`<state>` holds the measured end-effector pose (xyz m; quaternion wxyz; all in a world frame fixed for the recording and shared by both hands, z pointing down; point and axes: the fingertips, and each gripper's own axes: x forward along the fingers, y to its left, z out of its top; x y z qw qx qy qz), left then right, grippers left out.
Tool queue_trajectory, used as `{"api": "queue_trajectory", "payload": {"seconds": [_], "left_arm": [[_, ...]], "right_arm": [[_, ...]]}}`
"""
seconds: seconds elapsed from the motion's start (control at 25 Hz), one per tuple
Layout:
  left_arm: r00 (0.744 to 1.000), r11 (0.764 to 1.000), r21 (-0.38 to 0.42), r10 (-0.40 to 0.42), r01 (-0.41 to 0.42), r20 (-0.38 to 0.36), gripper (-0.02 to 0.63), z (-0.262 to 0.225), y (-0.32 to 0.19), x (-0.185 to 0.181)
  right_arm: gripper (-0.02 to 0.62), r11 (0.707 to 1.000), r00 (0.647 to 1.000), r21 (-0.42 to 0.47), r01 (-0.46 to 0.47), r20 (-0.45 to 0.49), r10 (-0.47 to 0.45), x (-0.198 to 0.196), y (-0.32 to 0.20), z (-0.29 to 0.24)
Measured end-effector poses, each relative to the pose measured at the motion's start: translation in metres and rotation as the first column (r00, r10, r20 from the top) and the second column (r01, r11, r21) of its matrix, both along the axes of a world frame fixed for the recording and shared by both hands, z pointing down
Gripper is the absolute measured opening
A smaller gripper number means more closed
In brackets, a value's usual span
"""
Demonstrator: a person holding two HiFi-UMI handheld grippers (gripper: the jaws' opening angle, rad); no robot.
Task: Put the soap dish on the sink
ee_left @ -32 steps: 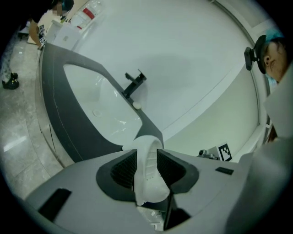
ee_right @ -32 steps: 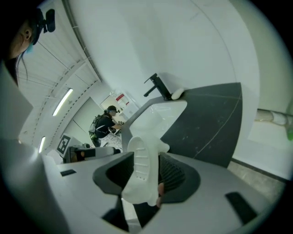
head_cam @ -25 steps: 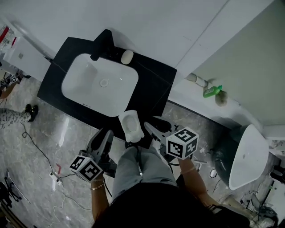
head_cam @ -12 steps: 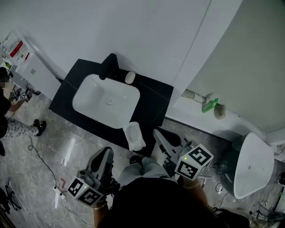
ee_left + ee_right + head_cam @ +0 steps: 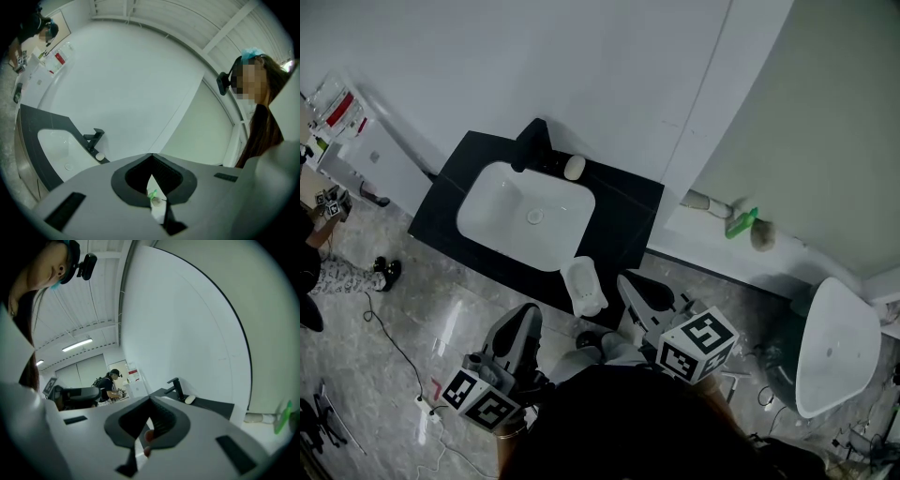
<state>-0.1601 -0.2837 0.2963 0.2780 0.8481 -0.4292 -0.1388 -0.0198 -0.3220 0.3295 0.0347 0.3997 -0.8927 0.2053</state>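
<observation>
White soap dish (image 5: 584, 286) sat on the front edge of the black table (image 5: 623, 211), just beside the sink basin (image 5: 525, 214), so I judged the placing done. My left claw (image 5: 523, 323) and right claw (image 5: 630, 284) were both closed on nothing, apart from the dish.

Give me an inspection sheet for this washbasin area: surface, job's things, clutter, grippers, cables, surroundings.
Surface: black counter with a white basin set in.
Job's things: white soap dish on the counter's front edge, beside the basin.
Clutter: soap bar by the black faucet.
Grippers: left gripper and right gripper both shut, empty, apart from the dish.
Cables: cable on the floor, left.
Surroundings: green bottle by the wall; second white basin at the right.
</observation>
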Motion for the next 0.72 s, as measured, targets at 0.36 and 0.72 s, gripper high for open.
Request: {"api": "queue_trajectory", "payload": {"seconds": [0.36,0.72], "left_arm": [[0.999,0.989,-0.147,-0.011,0.004,-0.045,0.003,0.031,-0.004,-0.003],[0.994,0.972,-0.208,0.103,-0.106,-0.026,0.003,0.053,0.006,0.022]], "right_arm": [[0.018,1.000,1.000,-0.027,-0.009,-0.020,0.008,-0.001,-0.001,0.005],[0.018,0.999,0.998,-0.037,-0.001,-0.055,-0.001,-0.001,-0.004,0.015]]}}
